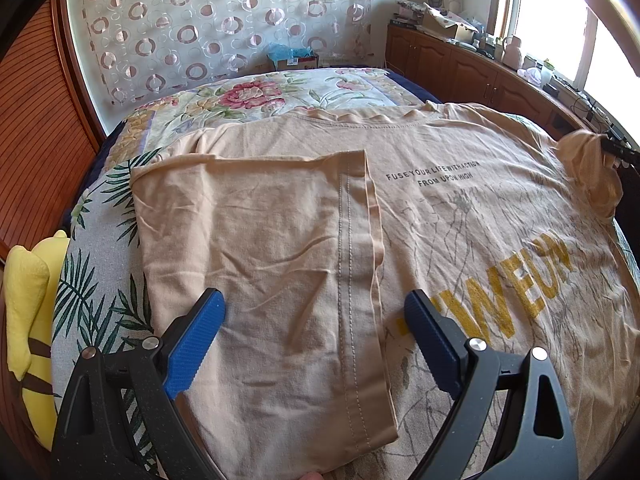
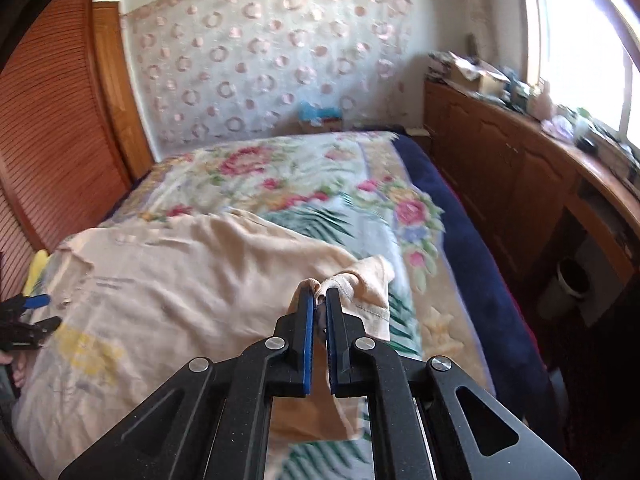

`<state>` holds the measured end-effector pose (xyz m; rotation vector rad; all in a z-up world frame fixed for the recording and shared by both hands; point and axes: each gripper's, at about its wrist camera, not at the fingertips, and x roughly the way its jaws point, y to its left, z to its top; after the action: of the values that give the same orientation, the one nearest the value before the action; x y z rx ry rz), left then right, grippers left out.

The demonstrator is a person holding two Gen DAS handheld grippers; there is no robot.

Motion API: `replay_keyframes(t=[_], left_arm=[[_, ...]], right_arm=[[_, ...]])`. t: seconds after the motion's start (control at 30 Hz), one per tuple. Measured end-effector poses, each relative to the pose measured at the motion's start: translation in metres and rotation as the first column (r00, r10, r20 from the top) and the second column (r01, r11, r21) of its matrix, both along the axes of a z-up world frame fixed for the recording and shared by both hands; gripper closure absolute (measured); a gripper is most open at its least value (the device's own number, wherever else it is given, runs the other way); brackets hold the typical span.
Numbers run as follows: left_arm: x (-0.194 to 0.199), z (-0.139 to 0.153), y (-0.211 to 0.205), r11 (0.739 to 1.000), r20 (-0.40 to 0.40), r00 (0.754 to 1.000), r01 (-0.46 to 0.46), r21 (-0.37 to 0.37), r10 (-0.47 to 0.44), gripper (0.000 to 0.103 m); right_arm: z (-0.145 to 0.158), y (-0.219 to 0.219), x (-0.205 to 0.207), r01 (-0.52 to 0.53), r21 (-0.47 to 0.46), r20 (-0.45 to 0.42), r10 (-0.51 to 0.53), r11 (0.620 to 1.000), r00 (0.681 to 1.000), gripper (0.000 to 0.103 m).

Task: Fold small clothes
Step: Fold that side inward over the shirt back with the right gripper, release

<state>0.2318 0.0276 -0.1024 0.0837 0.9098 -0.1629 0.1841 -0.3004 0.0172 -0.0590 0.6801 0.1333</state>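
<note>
A peach T-shirt (image 1: 460,208) with yellow letters lies spread on the bed. Its left sleeve (image 1: 260,248) is folded in over the body. My left gripper (image 1: 314,316) is open and empty, hovering just above that folded sleeve. In the right wrist view, my right gripper (image 2: 319,294) is shut on the shirt's right sleeve (image 2: 360,284) near its hem and holds it lifted off the bed. The shirt (image 2: 180,300) stretches away to the left there. The left gripper (image 2: 36,316) shows at the far left edge.
The bed carries a floral blanket (image 1: 280,92) and a leaf-print cover (image 1: 92,280). A yellow plush toy (image 1: 28,300) lies at the bed's left edge. A wooden slatted wardrobe (image 2: 52,128) stands left. Cluttered wooden cabinets (image 2: 500,144) run along the right under the window.
</note>
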Motion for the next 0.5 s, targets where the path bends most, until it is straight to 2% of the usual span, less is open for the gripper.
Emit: replay_keyframes(t=[0.1,0.27,0.33,0.4,0.5], left_arm=[[0.000,0.000,0.000,1.000,0.000,1.000,0.000,0.000,0.000,0.011],[0.000,0.000,0.000,1.000,0.000,1.000,0.000,0.000,0.000,0.011],[0.000,0.000,0.000,1.000,0.000,1.000,0.000,0.000,0.000,0.011],[0.000,0.000,0.000,1.000,0.000,1.000,0.000,0.000,0.000,0.011],[0.000,0.000,0.000,1.000,0.000,1.000,0.000,0.000,0.000,0.011]], right_arm=[[-0.002,0.034,0.000,-0.102,0.019,-0.015,0.103,0.995,0.995,0.097],[-0.027,0.085,-0.002,-0.239,0.040,-0.078,0.241,0.970,0.967,0.097],[-0.038,0.097,0.000,-0.259,0.033,-0.110,0.261,0.965,0.959,0.091],[-0.045,0.100,0.001,-0.263,0.041,-0.126,0.266,0.964,0.956,0.076],[-0.046,0.094,0.006,-0.247,0.034,-0.127,0.250,0.968,0.960,0.070]])
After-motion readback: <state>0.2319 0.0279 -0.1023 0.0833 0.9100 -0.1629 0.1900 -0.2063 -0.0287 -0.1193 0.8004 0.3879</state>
